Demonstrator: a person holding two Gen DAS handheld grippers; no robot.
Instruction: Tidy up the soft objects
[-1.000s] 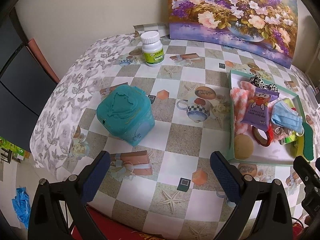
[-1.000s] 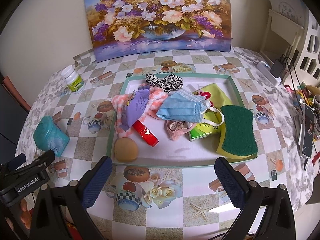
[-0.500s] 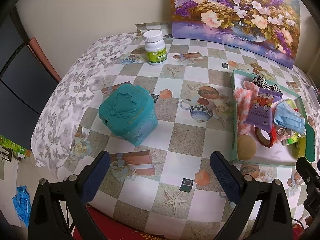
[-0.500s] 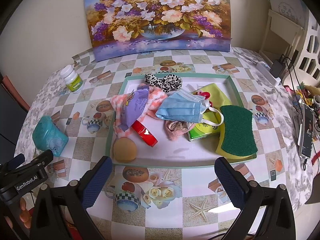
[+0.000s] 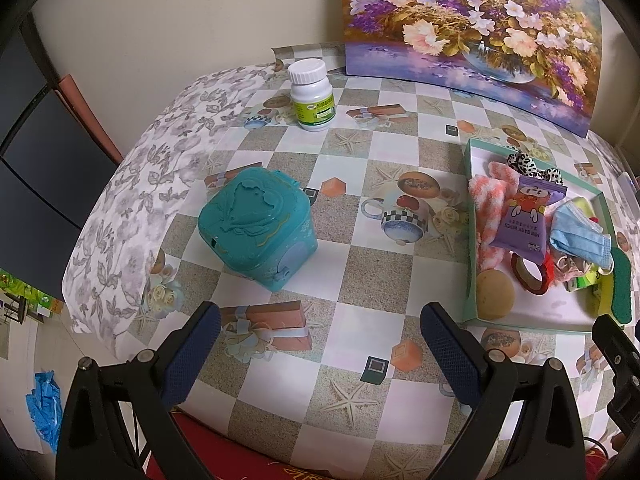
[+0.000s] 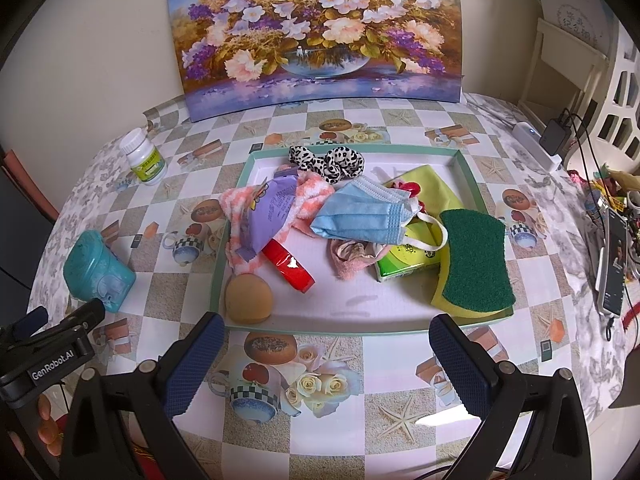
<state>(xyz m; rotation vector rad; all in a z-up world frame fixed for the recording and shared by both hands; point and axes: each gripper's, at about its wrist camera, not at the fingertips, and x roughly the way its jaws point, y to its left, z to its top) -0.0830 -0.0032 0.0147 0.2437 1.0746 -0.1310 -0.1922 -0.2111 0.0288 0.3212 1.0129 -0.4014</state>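
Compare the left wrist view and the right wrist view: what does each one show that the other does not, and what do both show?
Only the left wrist view shows the blue crumpled item on the floor and the embossed lid of the teal box. Only the right wrist view shows the phone, the white power strip and the white shelf. Both show the teal tray of soft objects, the white pill bottle, the flower painting, and both grippers open: the left gripper and the right gripper.
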